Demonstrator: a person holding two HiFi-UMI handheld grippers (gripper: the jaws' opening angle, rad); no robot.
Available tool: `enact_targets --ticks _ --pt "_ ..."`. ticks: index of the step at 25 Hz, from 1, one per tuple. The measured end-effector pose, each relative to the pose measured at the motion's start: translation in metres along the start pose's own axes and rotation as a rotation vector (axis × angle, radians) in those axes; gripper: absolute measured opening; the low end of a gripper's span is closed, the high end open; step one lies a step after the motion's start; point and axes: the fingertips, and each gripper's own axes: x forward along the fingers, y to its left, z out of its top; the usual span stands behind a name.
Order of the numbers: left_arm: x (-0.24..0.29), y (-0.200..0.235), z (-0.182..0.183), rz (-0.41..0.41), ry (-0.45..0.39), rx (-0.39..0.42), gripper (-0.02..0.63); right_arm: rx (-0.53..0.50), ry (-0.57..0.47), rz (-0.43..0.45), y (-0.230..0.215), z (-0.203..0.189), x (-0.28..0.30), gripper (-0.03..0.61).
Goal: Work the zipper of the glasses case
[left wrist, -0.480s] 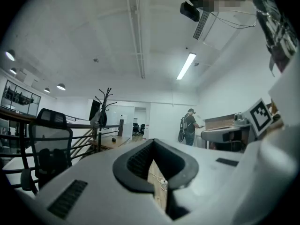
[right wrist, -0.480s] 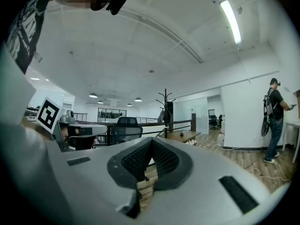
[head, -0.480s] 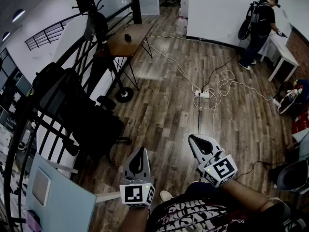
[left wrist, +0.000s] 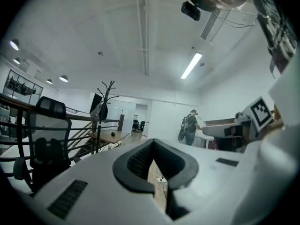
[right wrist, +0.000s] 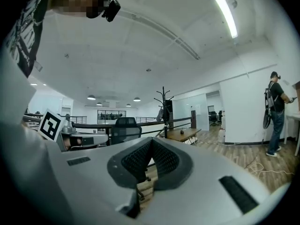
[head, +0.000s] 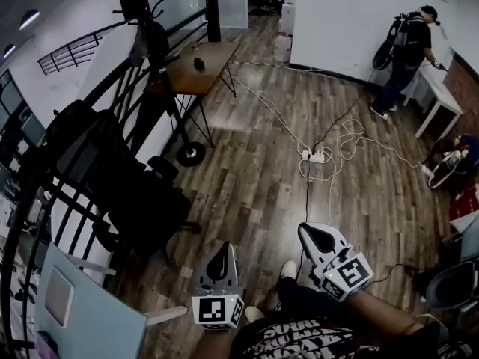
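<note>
- glasses case: not seen in any view, so its place can't be told; it is not between either pair of jaws.
- left gripper (head: 223,247): jaws fully together, holding nothing. In the left gripper view (left wrist: 152,145) the ribbed pads meet at the tip, and only floor shows through the slit under them. It is held level and points ahead.
- right gripper (head: 305,230): jaws also pressed together and empty. The right gripper view (right wrist: 151,144) shows the pads touching with nothing caught between them. It is level and sits beside the left gripper, apart from it.
- marker cube (head: 217,310) sits on the rear of the left gripper. A second cube (head: 349,272) sits on the rear of the right gripper.
- shoe (head: 288,269) of the person holding the grippers is on the floor between the two pairs of jaws, nearer the right pair.
- wood floor (head: 254,178) lies under and ahead of both pairs of jaws.
- power strip (head: 314,156) is ahead of the right jaws and well apart. White cables (head: 352,137) loop around it.
- black office chair (head: 112,170) is left of the left jaws, by the dark railing (head: 71,51).
- wooden counter (head: 213,69) is far ahead of the left jaws, with a small dark object (head: 198,63) on it. A coat stand (head: 138,10) is beyond it.
- another person (head: 408,47) stands far ahead-right of the right jaws at a white table (head: 441,88), wearing a backpack.
</note>
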Motion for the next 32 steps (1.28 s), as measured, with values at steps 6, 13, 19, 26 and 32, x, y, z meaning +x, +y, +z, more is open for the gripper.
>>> enact_targets --ticks 6,13,19,26,32 --pt "0.056 0.013 -0.009 0.047 0.038 0.005 0.005 -0.006 0.007 0.014 -0.052 -0.011 0.038 -0.009" --pt "0.145 0.004 -0.004 0.085 0.039 -0.014 0.005 -0.007 0.044 0.039 -0.137 -0.014 0.083 -0.009" --pt "0.216 -0.011 0.000 0.113 0.041 -0.029 0.006 0.006 0.046 0.050 -0.207 -0.012 0.102 -0.009" --pt "0.262 -0.024 0.014 0.153 0.023 -0.017 0.006 -0.001 0.028 0.115 -0.247 0.000 0.111 -0.009" --pt "0.282 -0.027 0.019 0.153 0.006 -0.004 0.006 -0.015 0.049 0.136 -0.257 0.009 0.124 -0.009"
